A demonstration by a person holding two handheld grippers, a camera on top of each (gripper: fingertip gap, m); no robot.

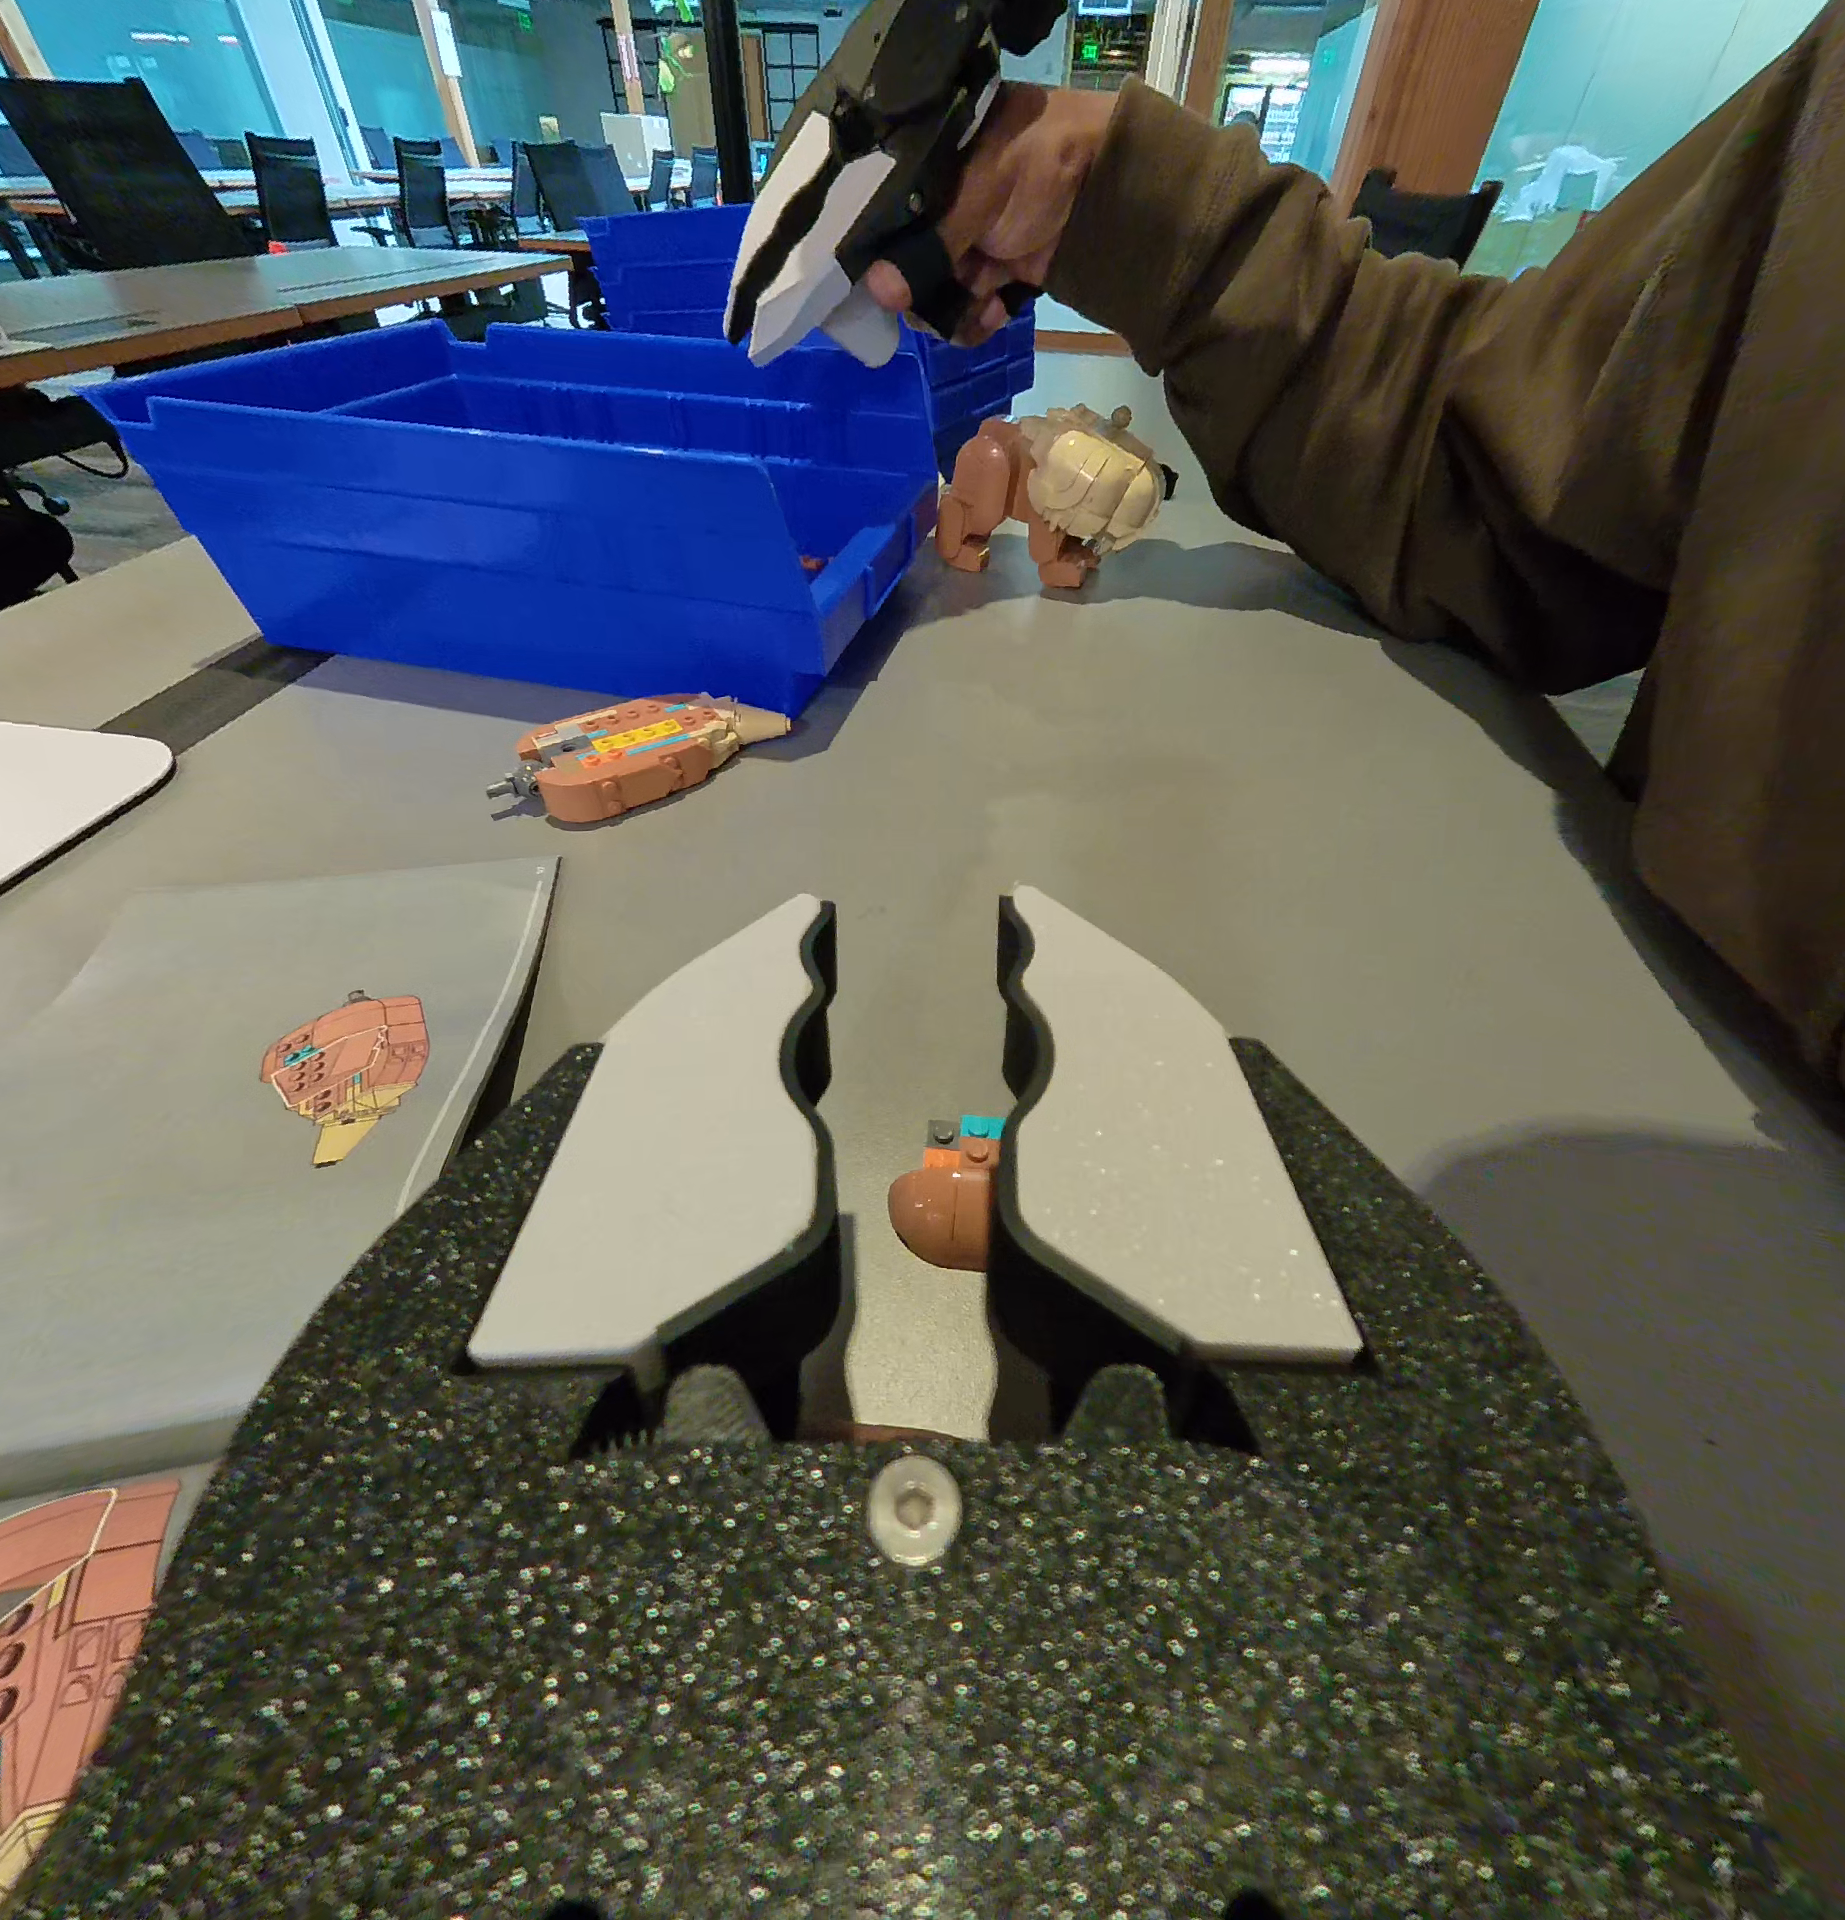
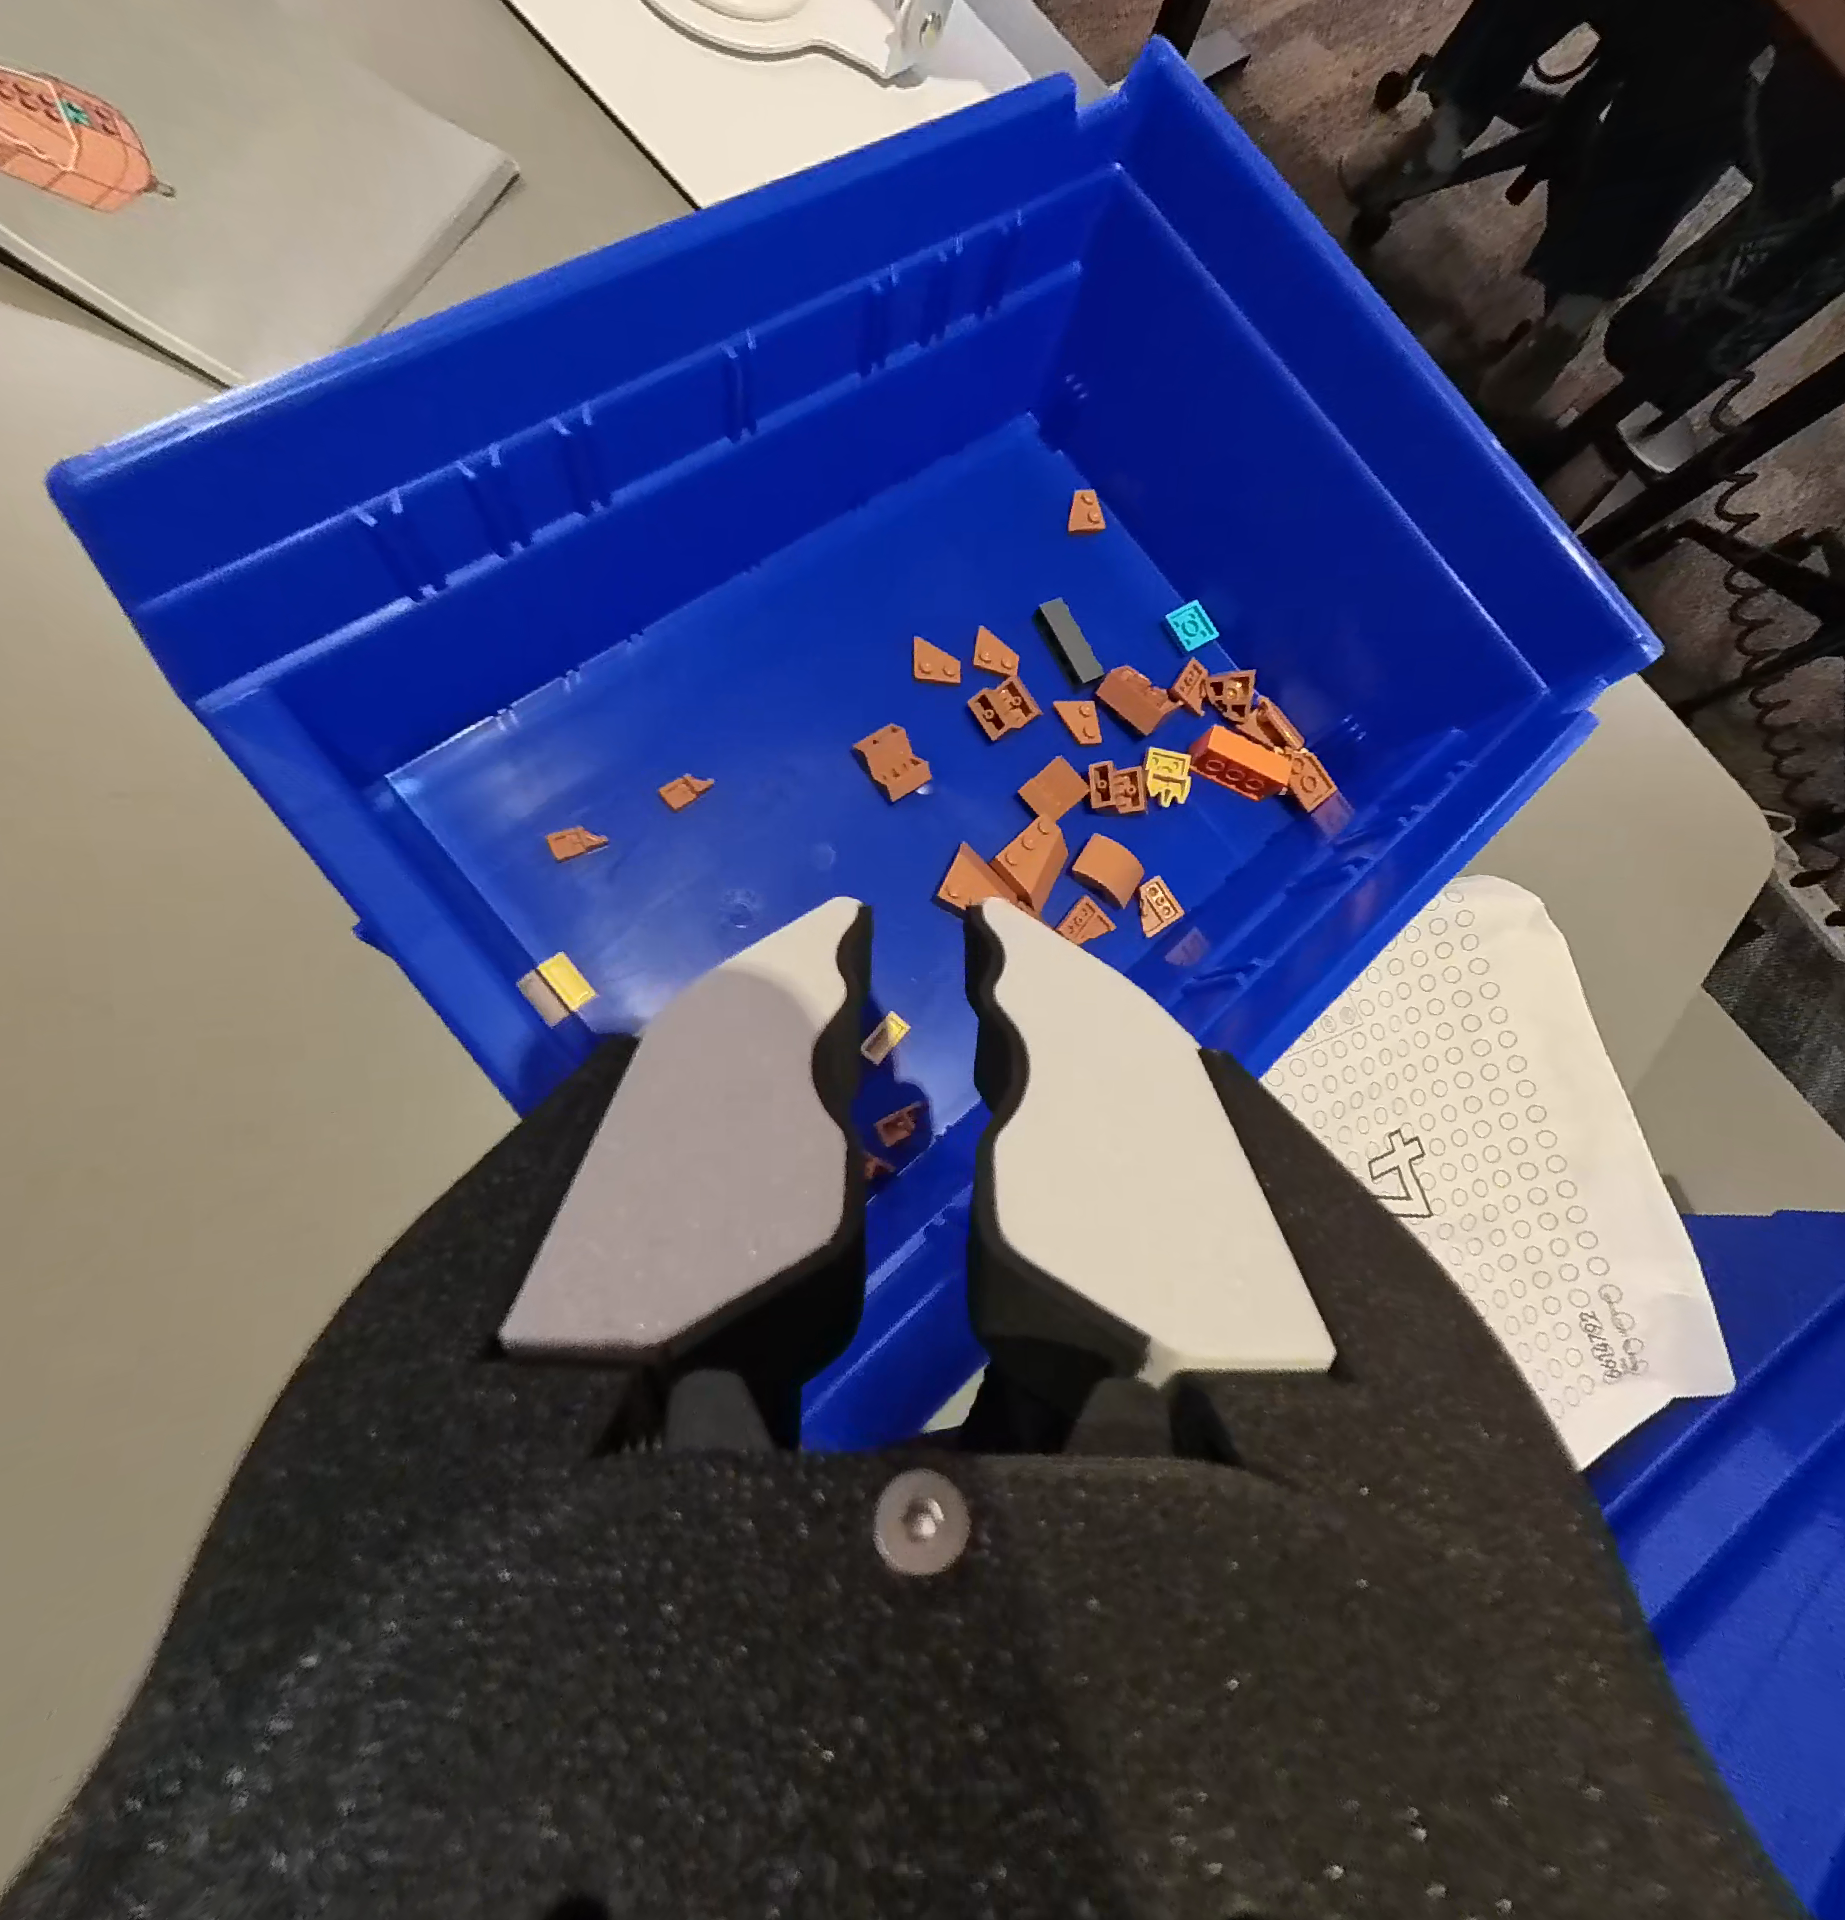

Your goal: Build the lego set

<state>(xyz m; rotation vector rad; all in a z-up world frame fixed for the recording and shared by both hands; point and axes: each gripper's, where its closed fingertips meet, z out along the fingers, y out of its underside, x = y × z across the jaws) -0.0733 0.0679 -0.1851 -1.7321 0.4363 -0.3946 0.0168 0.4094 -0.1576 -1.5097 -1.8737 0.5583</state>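
My left gripper [image 1: 916, 904] is open, low over the grey table [image 1: 1157, 831]. A small brown lego piece [image 1: 944, 1205] with orange, teal and grey bits lies on the table between its fingers, against the right one. A longer brown sub-assembly [image 1: 627, 753] lies ahead by the blue bin [image 1: 502, 540]. A brown animal build with a tan mane [image 1: 1053, 494] stands farther back. My right gripper [image 2: 916, 912] is open and empty, held above the blue bin [image 2: 689, 416] of loose brown, orange and yellow pieces [image 2: 1053, 790]. It also shows in the left wrist view [image 1: 814, 348].
The instruction booklet [image 1: 222, 1091] lies open at the left; it also shows in the right wrist view [image 2: 222, 187]. A white board [image 1: 45, 790] sits at the far left. A white paper bag [image 2: 1469, 1143] lies beside the bin. More blue bins [image 1: 669, 260] stand behind. A sleeved arm [image 1: 1469, 416] crosses the right. Spacing between my two grippers at the tips: around 35 cm. The longer brown sub-assembly [image 1: 627, 753] lies around 15 cm away from my left fingertips.
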